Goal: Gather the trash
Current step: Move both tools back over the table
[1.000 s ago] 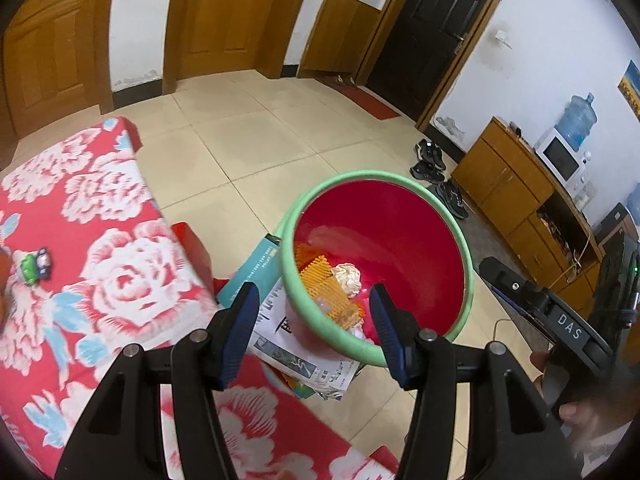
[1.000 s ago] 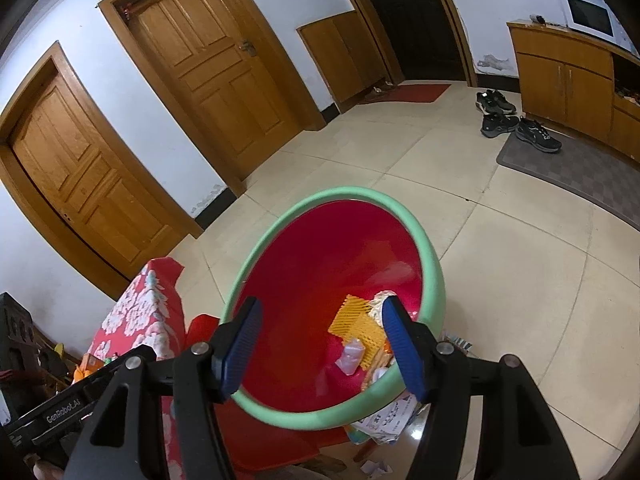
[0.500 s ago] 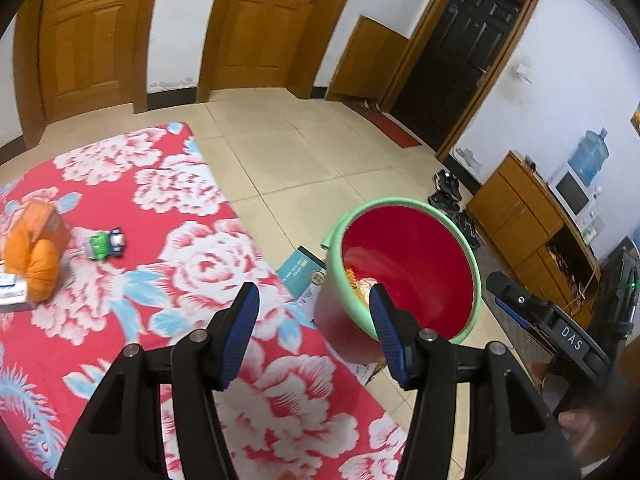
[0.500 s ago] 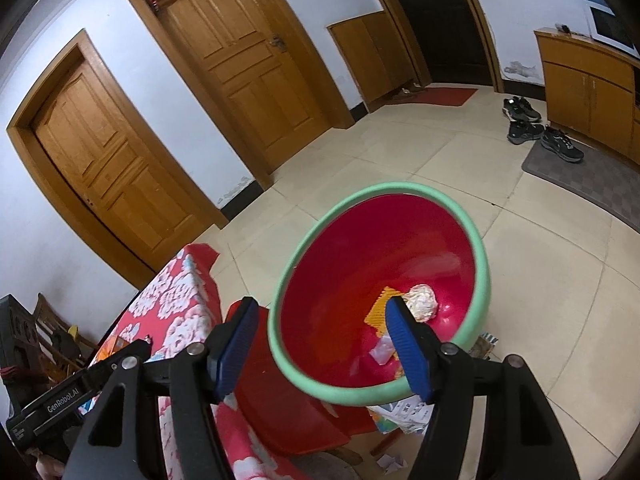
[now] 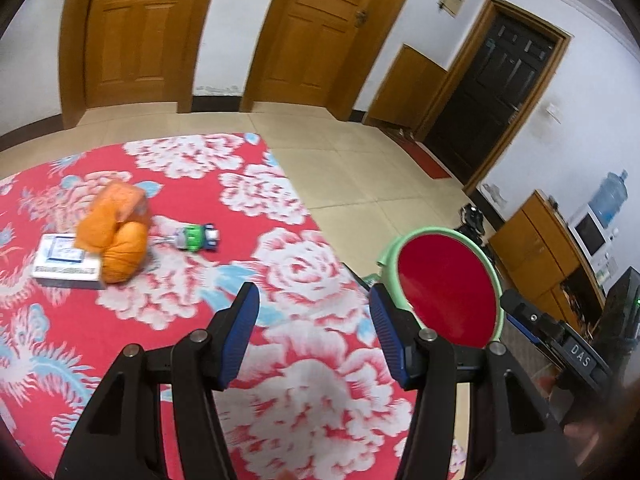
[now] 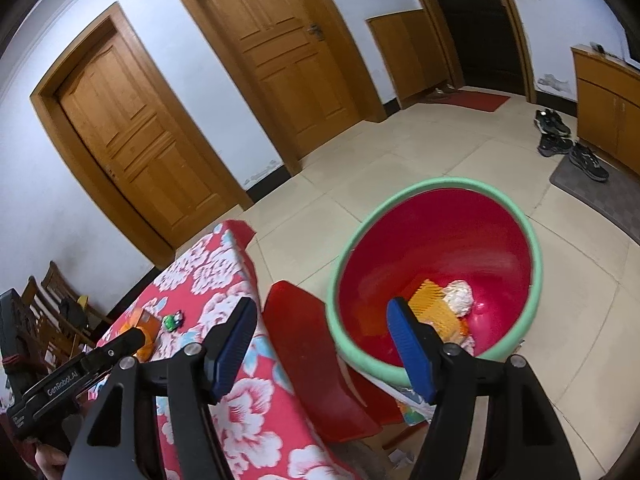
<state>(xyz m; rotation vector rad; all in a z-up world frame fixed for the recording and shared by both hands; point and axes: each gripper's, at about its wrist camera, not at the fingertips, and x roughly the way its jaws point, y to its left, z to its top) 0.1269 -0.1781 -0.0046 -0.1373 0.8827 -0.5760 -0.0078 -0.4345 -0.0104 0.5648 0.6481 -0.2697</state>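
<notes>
**Inspector A:** Which step is being carried out?

**Inspector B:** In my judgement, the turn away from the bin toward the next pickup. The left gripper point(image 5: 314, 320) is hovering over the worktop point(image 5: 300, 392), jaws apart with nothing between them. The right gripper point(image 6: 322, 344) is pointing across the gap between worktop and red bin point(image 6: 436, 248); its jaws have just been opening wider, and they are holding nothing.

**Inspector A:** Where is the trash lying?

**Inspector B:** A crumpled white wad point(image 6: 458, 298) and a yellow ridged piece point(image 6: 434, 312) are already sitting at the bin's bottom. On the cloth, well ahead of the left gripper, an orange wrapper point(image 5: 116, 232) is resting against a small flat box point(image 5: 66, 262), with a little green bottle point(image 5: 196, 238) just beside them.

**Inspector A:** What is the next move calling for?

**Inspector B:** Probably a forward reach with the left jaws over the orange wrapper or the bottle, then closing. The wrapper looks soft, so it is likely needing a deep bite.
</notes>
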